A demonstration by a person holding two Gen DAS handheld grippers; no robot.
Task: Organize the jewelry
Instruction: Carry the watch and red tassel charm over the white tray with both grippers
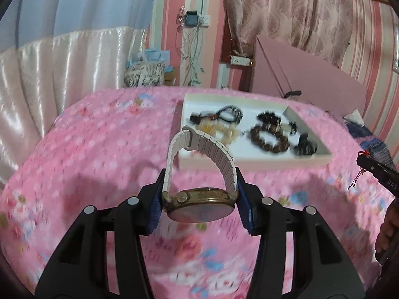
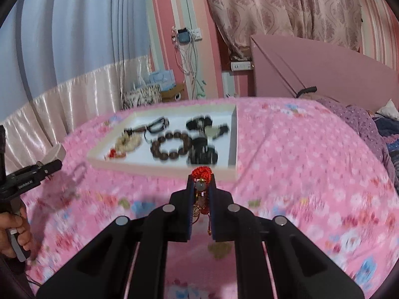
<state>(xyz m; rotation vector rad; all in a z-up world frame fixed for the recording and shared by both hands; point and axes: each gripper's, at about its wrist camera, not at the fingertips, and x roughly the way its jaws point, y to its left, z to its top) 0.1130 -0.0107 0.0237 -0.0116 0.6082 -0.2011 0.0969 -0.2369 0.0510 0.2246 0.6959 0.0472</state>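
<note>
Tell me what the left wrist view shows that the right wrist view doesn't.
Only the left wrist view shows the left gripper shut on a gold-cased watch with a white band. Only the right wrist view shows the right gripper shut on a red corded charm. Both show the white tray on the pink floral bedspread, holding a brown bead bracelet.
</note>
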